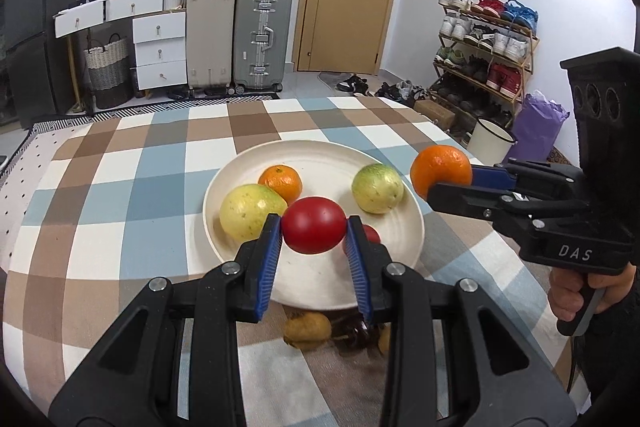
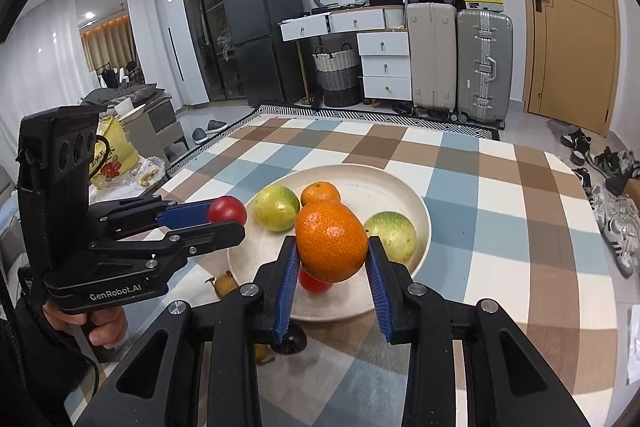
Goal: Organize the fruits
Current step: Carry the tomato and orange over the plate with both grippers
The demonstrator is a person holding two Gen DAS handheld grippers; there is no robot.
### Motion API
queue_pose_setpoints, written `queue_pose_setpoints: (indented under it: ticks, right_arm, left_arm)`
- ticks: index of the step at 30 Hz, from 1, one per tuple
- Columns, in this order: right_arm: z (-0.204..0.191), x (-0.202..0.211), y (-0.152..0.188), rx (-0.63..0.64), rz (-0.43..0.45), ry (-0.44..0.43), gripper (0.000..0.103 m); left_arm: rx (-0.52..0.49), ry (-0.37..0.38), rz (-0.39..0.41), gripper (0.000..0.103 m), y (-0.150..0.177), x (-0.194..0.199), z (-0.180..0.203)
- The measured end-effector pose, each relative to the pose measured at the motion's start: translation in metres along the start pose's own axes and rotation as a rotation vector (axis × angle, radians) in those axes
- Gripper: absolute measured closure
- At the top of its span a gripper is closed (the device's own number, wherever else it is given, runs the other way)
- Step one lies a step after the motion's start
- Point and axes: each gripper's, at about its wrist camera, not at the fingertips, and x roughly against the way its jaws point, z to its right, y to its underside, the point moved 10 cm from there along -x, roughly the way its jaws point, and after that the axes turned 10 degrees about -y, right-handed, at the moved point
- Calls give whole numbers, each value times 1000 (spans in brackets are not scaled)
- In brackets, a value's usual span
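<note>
The left hand-held gripper is clamped on a red tomato, its blue pads pressing both sides, lifted over the near part of a cream plate. The right hand-held gripper is clamped on a large orange, raised above the plate's near right rim. Beyond both grippers, the plate holds two yellow-green fruits, a small orange and a second red fruit. The plate rests on a worktop covered in a checked cloth. Below the grippers, nearer the person, a brownish fruit lies on the cloth.
</note>
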Motion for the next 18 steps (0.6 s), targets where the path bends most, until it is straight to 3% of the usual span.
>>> queue_pose_setpoints:
  ticks: [18]
  right_arm:
    - [8,-44,-11,12,-32,17,69]
  left_arm:
    - [-10,-44,-3,73,-1,-34,-5]
